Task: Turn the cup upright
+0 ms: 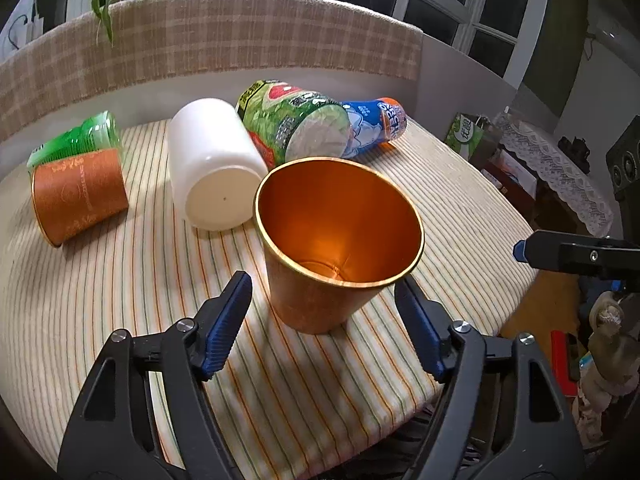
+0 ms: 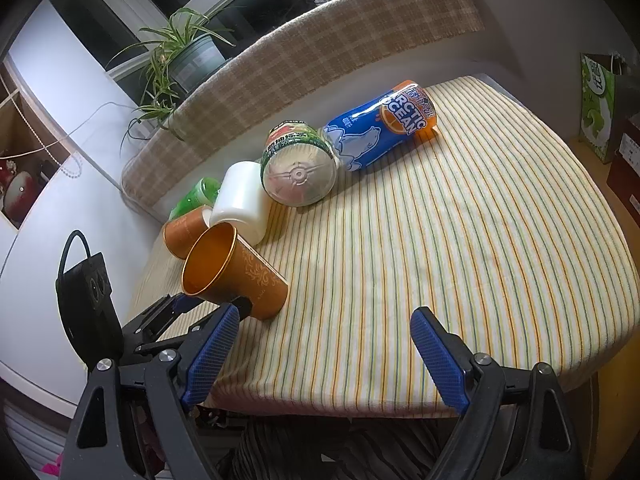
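An orange cup (image 1: 328,256) with a gold rim stands upright on the striped tablecloth, mouth up; it also shows in the right wrist view (image 2: 236,272). My left gripper (image 1: 324,288) is open, its blue fingers on either side of the cup's lower body, apart from it. My right gripper (image 2: 324,320) is open and empty over the cloth near the table's front edge, to the right of the cup. A second orange cup (image 1: 78,196) lies on its side at the far left.
A white jar (image 1: 212,164), a green-labelled bottle (image 1: 296,124), a blue Arctic Ocean bottle (image 2: 380,132) and a green bottle (image 1: 80,136) lie on the striped tablecloth (image 2: 460,240). A checked cushion (image 1: 240,40) runs along the back. The right gripper's finger (image 1: 568,254) shows at right.
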Demonstrator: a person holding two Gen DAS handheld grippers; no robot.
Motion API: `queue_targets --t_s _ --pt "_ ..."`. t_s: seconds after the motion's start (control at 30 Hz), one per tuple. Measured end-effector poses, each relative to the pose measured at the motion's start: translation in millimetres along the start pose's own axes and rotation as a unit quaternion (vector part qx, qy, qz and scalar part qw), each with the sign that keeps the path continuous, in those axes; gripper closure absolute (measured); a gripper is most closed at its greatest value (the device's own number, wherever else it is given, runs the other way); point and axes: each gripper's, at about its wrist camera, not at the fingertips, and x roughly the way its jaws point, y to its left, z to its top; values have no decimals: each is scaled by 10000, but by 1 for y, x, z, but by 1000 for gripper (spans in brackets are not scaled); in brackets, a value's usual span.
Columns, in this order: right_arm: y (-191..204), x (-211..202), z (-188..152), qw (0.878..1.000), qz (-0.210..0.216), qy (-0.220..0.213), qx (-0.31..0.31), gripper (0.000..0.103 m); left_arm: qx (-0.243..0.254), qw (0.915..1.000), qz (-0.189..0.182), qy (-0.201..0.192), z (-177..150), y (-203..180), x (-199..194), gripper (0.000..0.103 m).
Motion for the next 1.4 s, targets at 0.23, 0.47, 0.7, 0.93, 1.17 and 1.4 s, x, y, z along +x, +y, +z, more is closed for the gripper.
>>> queue_targets --t_s 0.23,0.47,0.7,0.93,1.17,1.4 --pt "17 -8 0 9988 -197 -227 -395 13 -162 9998 73 -20 -11 12 -14 25" --pt "39 -22 5 9908 -567 -837 -895 13 -304 9948 792 -564 -13 26 -58 25" --pt "64 -35 3 9717 -1018 -1549 -1462 2 -368 9707 1650 -1709 0 22 -118 4" --pt "83 -38 -6 9564 -1190 -1893 -1879 0 -406 9601 1818 -2087 11 17 -142 0" --pt "88 -35 -9 9545 -1198 -1863 -1996 0 -434 9558 1932 -2172 8 13 -151 0" --pt "88 -33 -8 9568 -1175 -1834 -1927 0 -461 9530 2005 -2222 7 12 -156 0"
